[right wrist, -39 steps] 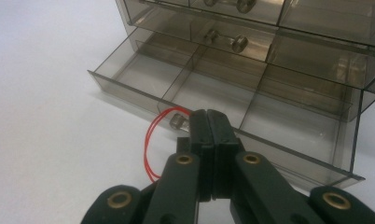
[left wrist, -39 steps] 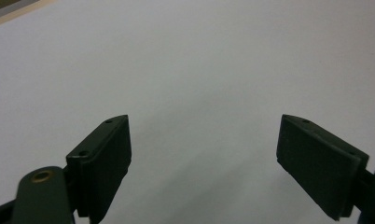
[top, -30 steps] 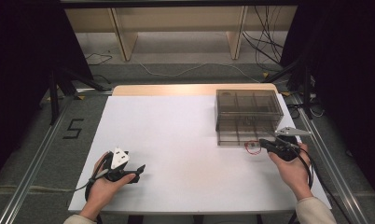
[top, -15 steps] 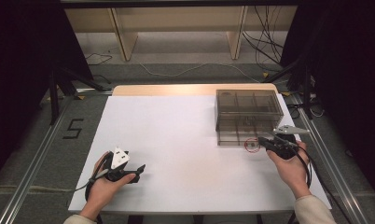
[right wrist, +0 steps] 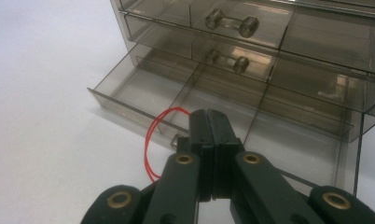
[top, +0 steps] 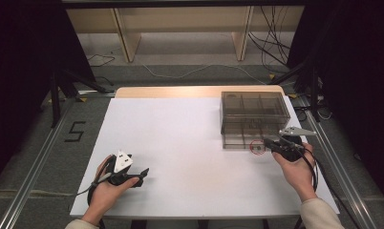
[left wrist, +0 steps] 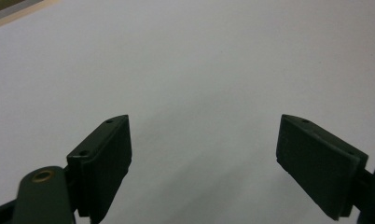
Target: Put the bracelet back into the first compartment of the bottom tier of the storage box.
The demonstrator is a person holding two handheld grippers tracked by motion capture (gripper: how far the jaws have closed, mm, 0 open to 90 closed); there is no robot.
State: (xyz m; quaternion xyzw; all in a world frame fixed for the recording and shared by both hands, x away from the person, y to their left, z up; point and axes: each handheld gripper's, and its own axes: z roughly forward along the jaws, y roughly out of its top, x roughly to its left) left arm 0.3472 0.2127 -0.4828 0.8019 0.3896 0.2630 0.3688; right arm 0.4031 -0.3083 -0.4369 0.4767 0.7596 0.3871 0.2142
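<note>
Right tool [right wrist: 209,122]: matte black plastic jaws w/ brass rivets, pressed flat together at the front edge of the lowest drawer [right wrist: 185,100], apparently clamped on its small handle [right wrist: 177,140]; only a clear, rounded nub of it shows beside the jaw tips. Thin red wire loop [right wrist: 150,144] hanging at same spot, curving down in front of the drawer's front wall. Drawer pulled partway out: smoky translucent plastic, shallow, split by dividers into rectangular compartments. Above it, two more drawers, shut, each w/ a clear dumbbell-shaped handle [right wrist: 231,23]. All in a boxy, smoke-tinted drawer cabinet [top: 254,107] at the bench's far right, seen from high view; right tool [top: 269,142] there just at the open drawer's front, held by right hand [top: 295,167], grey three-cornered plate on top, black cable looping round the wrist. Left tool [left wrist: 204,149]: jaws spread wide apart, nothing between, flat rectangular pads w/ slightly rough matte faces, over bare white surface. In high view left tool [top: 141,174] resting low at near-left of bench [top: 180,143], in left hand [top: 106,191], well apart from cabinet, white-grey plate on top. Bench top smooth, white, matte, w/ pale wood strip along far edge. Grey floor around, metal rails either side, a "5" mark [top: 75,131] on floor at left.
</note>
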